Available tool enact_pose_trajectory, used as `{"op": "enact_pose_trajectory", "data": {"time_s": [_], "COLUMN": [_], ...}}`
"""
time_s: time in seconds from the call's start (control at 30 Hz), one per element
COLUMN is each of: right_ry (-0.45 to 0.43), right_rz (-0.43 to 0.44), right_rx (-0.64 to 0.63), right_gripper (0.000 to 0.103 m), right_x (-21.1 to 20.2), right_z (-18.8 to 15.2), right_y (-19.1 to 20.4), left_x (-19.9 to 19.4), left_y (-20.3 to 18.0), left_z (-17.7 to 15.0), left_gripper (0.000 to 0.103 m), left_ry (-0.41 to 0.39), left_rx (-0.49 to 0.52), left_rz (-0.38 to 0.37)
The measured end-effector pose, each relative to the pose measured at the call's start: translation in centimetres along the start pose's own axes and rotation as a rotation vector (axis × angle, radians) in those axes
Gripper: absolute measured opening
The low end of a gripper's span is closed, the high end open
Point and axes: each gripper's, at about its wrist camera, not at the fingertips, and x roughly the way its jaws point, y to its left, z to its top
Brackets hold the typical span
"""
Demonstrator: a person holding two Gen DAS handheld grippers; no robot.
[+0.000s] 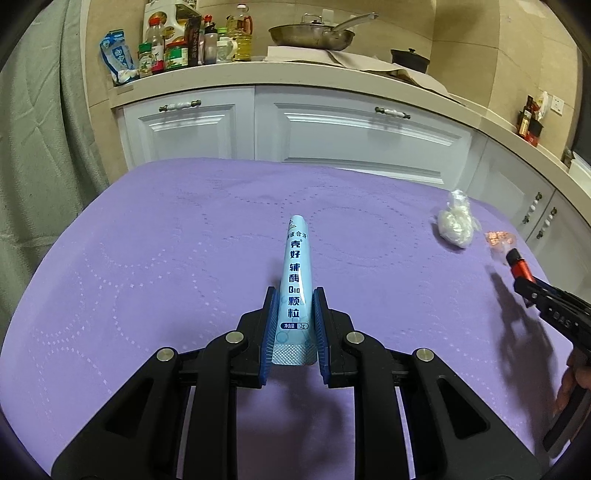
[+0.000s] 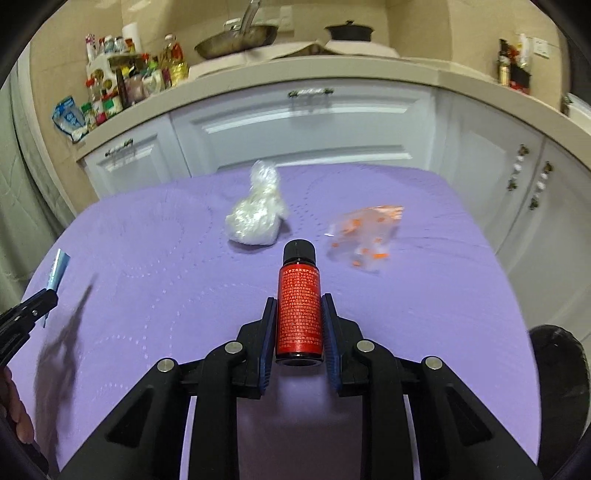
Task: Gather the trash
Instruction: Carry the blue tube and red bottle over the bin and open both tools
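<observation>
My left gripper (image 1: 294,295) is shut on a light blue stick sachet (image 1: 295,266) that points forward above the purple-covered table (image 1: 166,258). A small red bottle with a black cap (image 2: 298,306) lies lengthwise in my right gripper (image 2: 299,301), whose pads press on it just above the cloth. The right wrist view shows the sachet (image 2: 57,271) and the left gripper (image 2: 44,295) at the left edge. A crumpled wad of clear plastic (image 2: 256,218) and a clear wrapper with orange dots (image 2: 364,236) lie on the cloth beyond the bottle.
A dark round bin (image 2: 557,362) stands off the table's right edge. Behind the table run white cabinets (image 1: 332,125) under a counter with bottles and jars (image 1: 177,44), a pan (image 1: 314,35) and a black pot (image 1: 410,59). A person's hand (image 1: 572,384) holds the right gripper.
</observation>
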Motion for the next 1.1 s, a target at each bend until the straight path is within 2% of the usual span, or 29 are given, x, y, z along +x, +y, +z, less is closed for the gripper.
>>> {"op": "enact_pose_trajectory", "data": {"time_s": [0.2, 0.53, 1.1], "right_ry": [-0.057, -0.128, -0.194], "right_rz": [-0.030, -0.112, -0.255], "right_rx": [0.033, 0.083, 0.218], "right_gripper": [0.025, 0.025, 0.025], "right_x": [-4.0, -9.9, -16.2], "right_z": [-1.2, -3.1, -7.9], "right_y": [-2.1, -5.7, -13.1], "left_x": [-1.2, -4.2, -8.4], "left_y": [-2.2, -8.3, -20.1], "left_z": [-0.3, -1.3, -3.5], "left_gripper": [0.019, 0.019, 0.019], "left_ry": [-0.009, -0.031, -0.078], "left_rx": [0.027, 0.120, 0.316], "left_rz": [-0.047, -0.176, -0.377]}}
